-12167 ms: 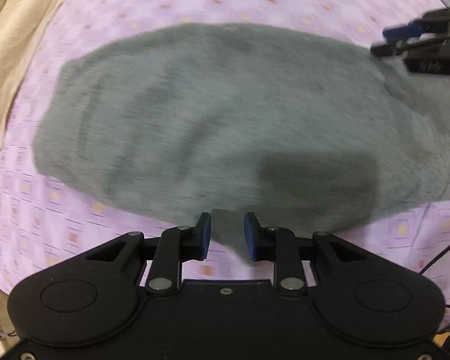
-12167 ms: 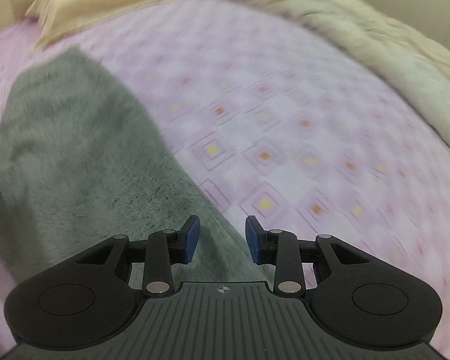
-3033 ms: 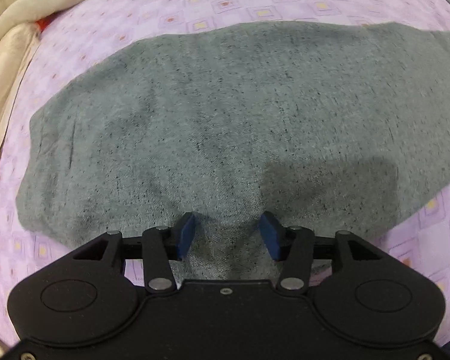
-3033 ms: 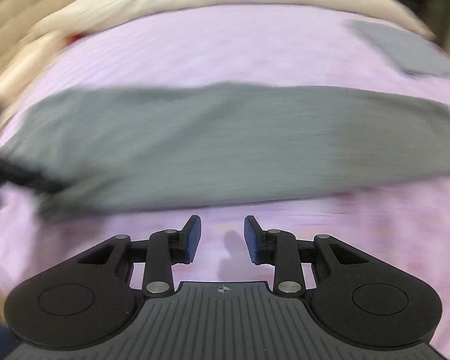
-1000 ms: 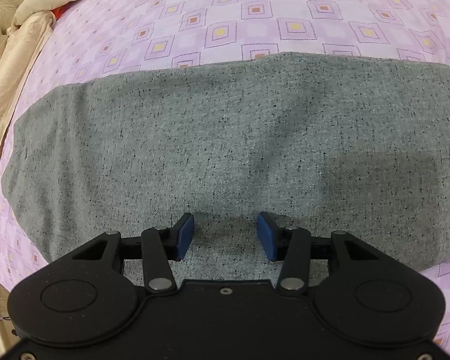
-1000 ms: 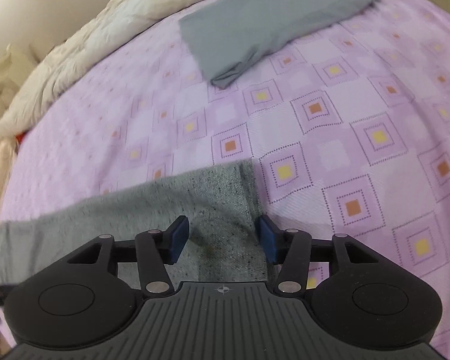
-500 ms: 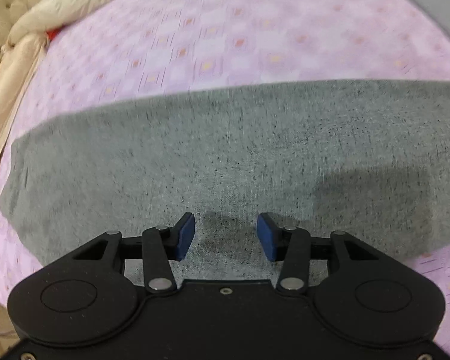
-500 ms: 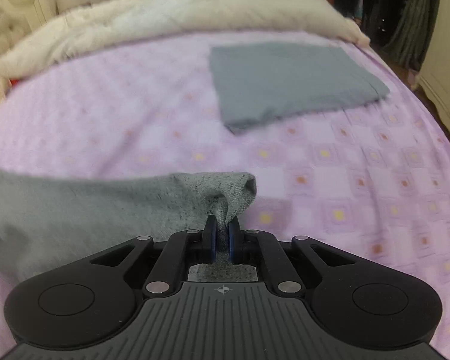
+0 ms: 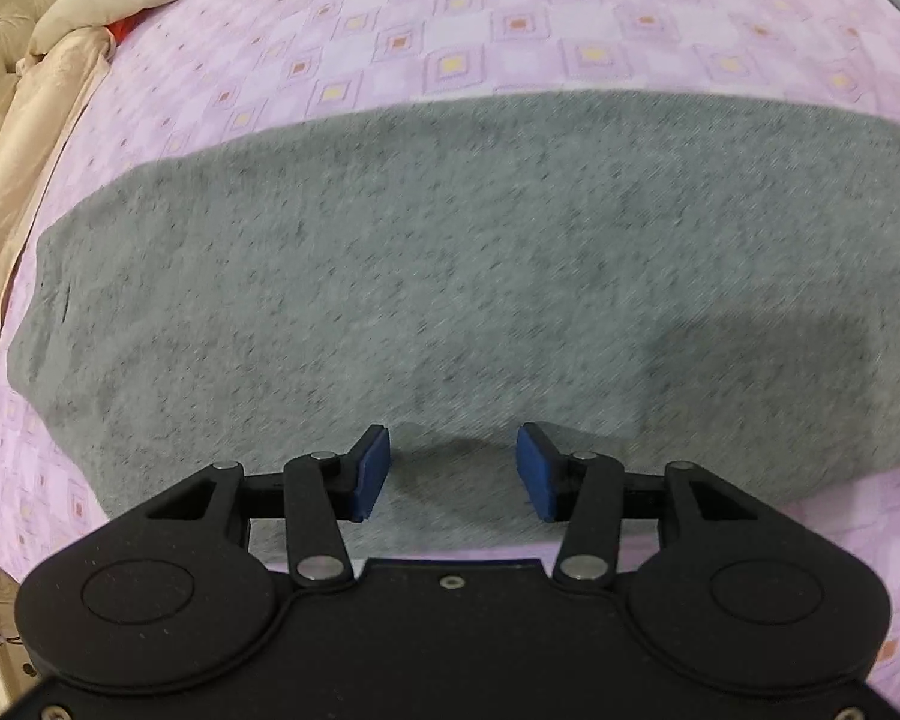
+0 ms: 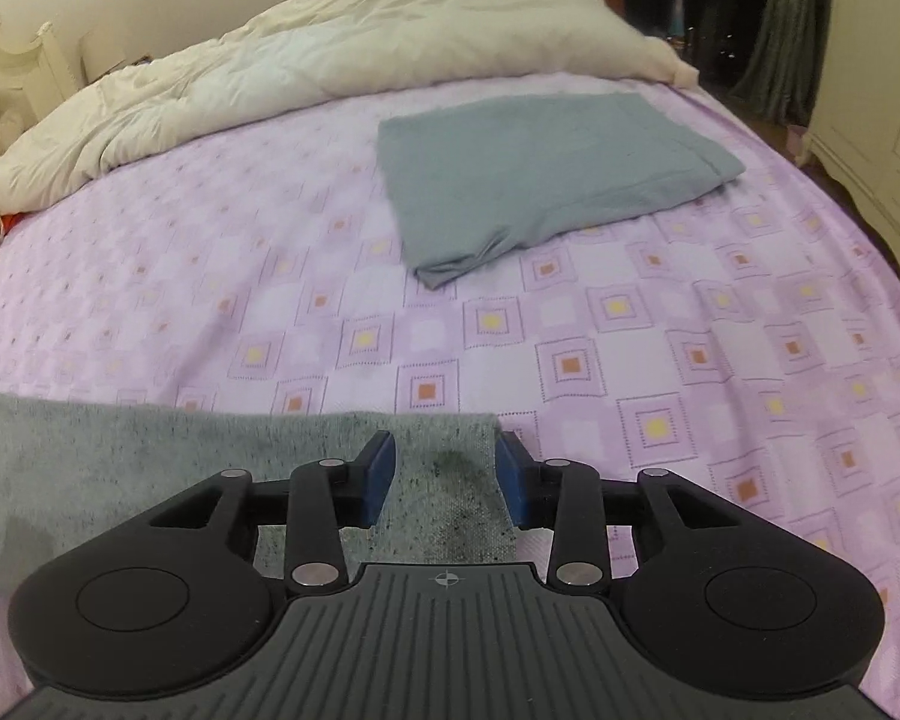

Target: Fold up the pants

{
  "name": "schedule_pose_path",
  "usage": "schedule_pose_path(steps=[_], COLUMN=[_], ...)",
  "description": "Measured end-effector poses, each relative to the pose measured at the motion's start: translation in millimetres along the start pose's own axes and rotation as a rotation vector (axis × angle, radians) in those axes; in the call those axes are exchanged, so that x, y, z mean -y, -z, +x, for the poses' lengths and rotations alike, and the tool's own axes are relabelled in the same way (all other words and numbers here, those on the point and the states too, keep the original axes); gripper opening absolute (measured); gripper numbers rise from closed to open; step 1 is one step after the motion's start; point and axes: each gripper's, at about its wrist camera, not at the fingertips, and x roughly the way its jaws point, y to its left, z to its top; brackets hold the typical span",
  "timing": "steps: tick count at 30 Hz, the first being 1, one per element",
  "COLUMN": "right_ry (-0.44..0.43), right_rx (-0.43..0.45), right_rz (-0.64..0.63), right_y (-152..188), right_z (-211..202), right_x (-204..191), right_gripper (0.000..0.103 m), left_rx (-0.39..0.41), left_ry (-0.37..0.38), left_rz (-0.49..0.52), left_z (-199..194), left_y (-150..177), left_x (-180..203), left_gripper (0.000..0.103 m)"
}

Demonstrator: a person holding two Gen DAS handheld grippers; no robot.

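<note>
The grey speckled pants (image 9: pixel 450 276) lie flat in a long band across the purple patterned bedspread (image 9: pixel 450 30). My left gripper (image 9: pixel 450 471) is open and empty, low over the near edge of the pants. In the right wrist view the right end of the pants (image 10: pixel 330 450) lies flat under my right gripper (image 10: pixel 444 480). That gripper is open, its blue pads (image 10: pixel 378 477) either side of the cloth's end corner, holding nothing.
A folded blue-grey garment (image 10: pixel 540 174) lies further up the bedspread (image 10: pixel 690 360). A cream duvet (image 10: pixel 300 72) is bunched along the far side. A beige pillow (image 9: pixel 36 138) and tufted headboard (image 9: pixel 6 42) are at the left. A wardrobe (image 10: pixel 870 60) stands at the right.
My right gripper was shut on the lifted end of the pants half a second ago; now it has opened and the end lies flat. The left gripper stayed open over the pants.
</note>
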Motion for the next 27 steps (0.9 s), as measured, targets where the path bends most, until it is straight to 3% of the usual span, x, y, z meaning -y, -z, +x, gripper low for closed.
schedule_pose_path(steps=[4, 9, 14, 19, 20, 22, 25, 27], right_ry=[-0.014, -0.079, -0.152, -0.259, -0.286, -0.357, -0.444, -0.499], right_rx=[0.024, 0.019, -0.018, -0.069, -0.079, -0.097, -0.125, -0.138], right_rz=[-0.015, -0.075, -0.134, -0.238, -0.263, -0.329, -0.435, -0.499], right_y=[2.2, 5.5, 9.6, 2.8, -0.4, -9.0, -24.8, -35.3], right_z=[-8.1, -8.4, 5.4, 25.1, 30.3, 45.3, 70.7, 86.1], right_x=[-20.2, -76.3, -161.6, -272.6, -295.1, -346.7, -419.3, -463.8], right_gripper=[0.036, 0.036, 0.036, 0.036, 0.036, 0.036, 0.036, 0.036], left_rx=[0.006, 0.068, 0.101, 0.024, 0.006, 0.001, 0.002, 0.001], left_ry=[0.014, -0.005, -0.065, -0.119, -0.087, 0.033, 0.129, 0.141], left_rz=[0.012, 0.020, 0.040, -0.053, -0.081, -0.158, -0.205, -0.232], left_z=[-4.9, -12.0, 12.6, 64.3, 70.8, 78.7, 78.8, 73.3], left_y=[4.1, 4.8, -6.6, -9.8, -6.2, -2.6, -1.1, -2.1], left_x=[-18.3, -61.1, -125.7, -209.9, -226.3, -255.8, -276.2, -280.9], left_gripper=[0.056, 0.056, 0.056, 0.058, 0.068, 0.075, 0.074, 0.063])
